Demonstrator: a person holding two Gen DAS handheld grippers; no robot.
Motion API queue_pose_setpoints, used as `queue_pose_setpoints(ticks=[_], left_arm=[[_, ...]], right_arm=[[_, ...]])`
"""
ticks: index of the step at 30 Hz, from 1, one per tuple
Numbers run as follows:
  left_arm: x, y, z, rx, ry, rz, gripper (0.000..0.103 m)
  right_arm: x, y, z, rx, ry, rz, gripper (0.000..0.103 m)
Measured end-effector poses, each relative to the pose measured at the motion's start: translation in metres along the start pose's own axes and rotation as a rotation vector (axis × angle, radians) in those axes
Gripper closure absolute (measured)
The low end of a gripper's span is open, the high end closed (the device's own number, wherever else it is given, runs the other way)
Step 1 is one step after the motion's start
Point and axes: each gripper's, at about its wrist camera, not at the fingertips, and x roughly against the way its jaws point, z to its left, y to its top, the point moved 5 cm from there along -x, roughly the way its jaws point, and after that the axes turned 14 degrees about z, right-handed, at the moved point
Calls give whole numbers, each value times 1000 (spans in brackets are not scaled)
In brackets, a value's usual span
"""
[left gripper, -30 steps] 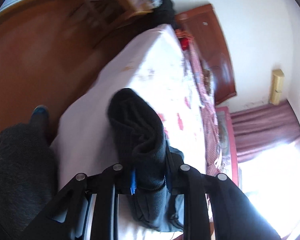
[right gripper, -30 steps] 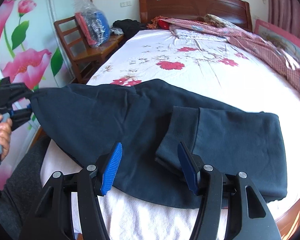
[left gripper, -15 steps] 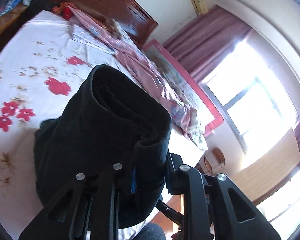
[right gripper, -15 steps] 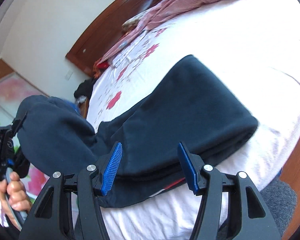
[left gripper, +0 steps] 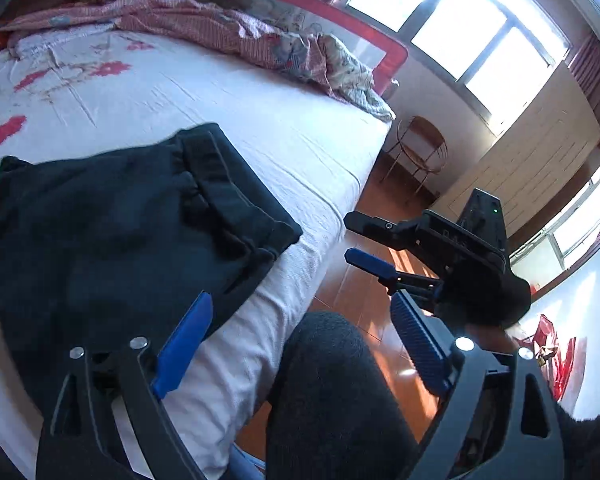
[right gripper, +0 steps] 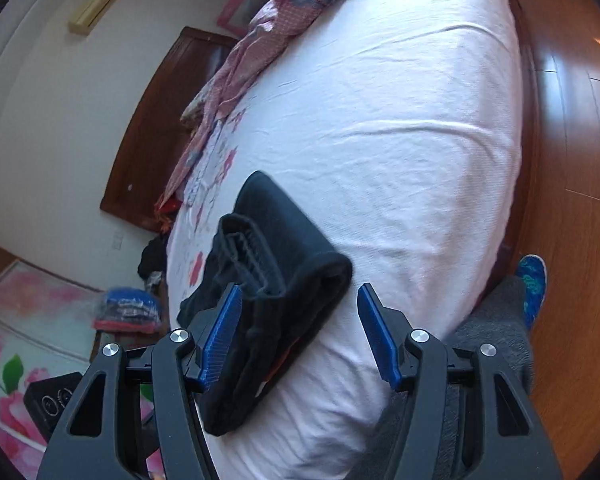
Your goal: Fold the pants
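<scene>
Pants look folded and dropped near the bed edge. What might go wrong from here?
1. The pants lie close to the bed edge, one corner near the drop to the floor; a nudge might slide them off.
2. The left hand-held gripper is opening with nothing between its jaws, so the top fold is free and may spring open.
3. The right hand-held gripper has one pad against the fold; pulling away could drag the layers.

No legible text or labels.
</scene>
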Motion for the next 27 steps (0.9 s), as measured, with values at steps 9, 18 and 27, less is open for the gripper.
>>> queue_pose_setpoints(ticks=[9, 18, 27], left_arm=[[39, -63, 145, 353, 94, -93, 7], [25, -63, 140, 354, 31, -91, 7], [21, -63, 140, 395, 20, -62, 7]], right_arm=[[-60, 30, 47, 91, -218, 22, 28], [-87, 20, 34, 196, -450, 31, 28], [-88, 3, 45, 151, -328, 57, 27]])
